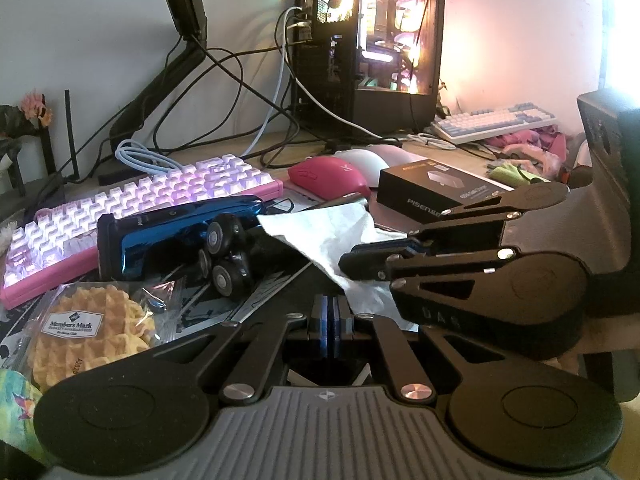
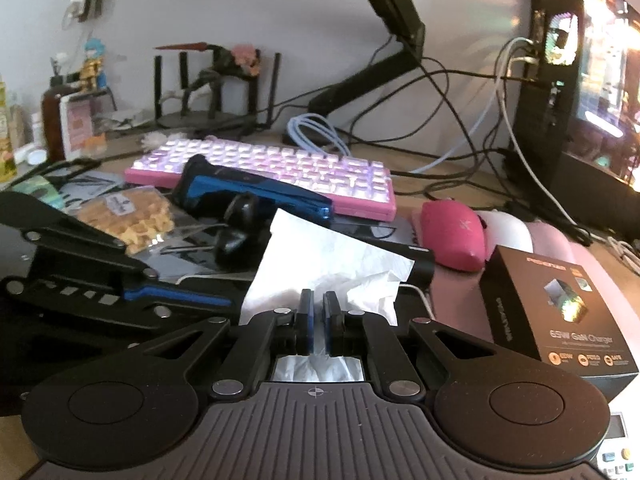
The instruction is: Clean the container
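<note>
Your right claw pinches the crumpled white tissue; your left claw is pressed together, empty. No container is identifiable on the cluttered counter; locate it before wiping.

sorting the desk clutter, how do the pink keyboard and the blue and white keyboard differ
The pink keyboard lies near, beside the shaver; the blue and white keyboard sits far back, right of the computer tower. The pink one has a pink case and pale keys that glow lilac; the other has a white case with blue and white keys and no visible glow. Both rest flat on the desk.
</note>
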`<state>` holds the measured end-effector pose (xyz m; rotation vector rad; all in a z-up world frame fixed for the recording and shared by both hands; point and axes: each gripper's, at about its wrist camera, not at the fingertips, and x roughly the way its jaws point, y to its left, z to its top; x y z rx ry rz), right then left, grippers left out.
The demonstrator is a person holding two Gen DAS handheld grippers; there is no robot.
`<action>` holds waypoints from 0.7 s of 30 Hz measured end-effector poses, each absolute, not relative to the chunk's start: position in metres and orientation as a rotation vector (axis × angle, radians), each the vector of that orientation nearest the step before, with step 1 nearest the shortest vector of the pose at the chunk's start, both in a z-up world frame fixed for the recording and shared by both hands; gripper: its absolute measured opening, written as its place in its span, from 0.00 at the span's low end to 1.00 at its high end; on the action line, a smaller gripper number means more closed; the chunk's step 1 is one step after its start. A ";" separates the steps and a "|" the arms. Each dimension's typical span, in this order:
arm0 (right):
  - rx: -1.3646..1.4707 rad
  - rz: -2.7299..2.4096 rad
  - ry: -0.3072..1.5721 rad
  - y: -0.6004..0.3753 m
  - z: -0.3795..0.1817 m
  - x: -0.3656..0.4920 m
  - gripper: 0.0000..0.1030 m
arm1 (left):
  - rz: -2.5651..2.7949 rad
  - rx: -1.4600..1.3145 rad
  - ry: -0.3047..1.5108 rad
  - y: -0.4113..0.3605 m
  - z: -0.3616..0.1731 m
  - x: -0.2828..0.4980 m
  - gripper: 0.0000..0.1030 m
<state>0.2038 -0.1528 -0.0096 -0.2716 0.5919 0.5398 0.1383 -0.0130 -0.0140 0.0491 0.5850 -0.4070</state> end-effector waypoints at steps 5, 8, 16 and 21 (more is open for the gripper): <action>-0.270 0.557 0.591 -0.154 -0.014 0.206 0.07 | -0.408 0.047 0.586 -0.012 -0.014 0.139 0.08; -0.261 0.558 0.594 -0.157 -0.015 0.209 0.07 | -0.410 0.046 0.587 -0.007 -0.015 0.142 0.08; -0.226 0.522 0.603 -0.159 -0.012 0.223 0.07 | -0.407 0.051 0.584 -0.010 -0.015 0.139 0.08; -0.227 0.485 0.598 -0.164 -0.008 0.210 0.07 | -0.407 0.051 0.584 -0.010 -0.015 0.138 0.08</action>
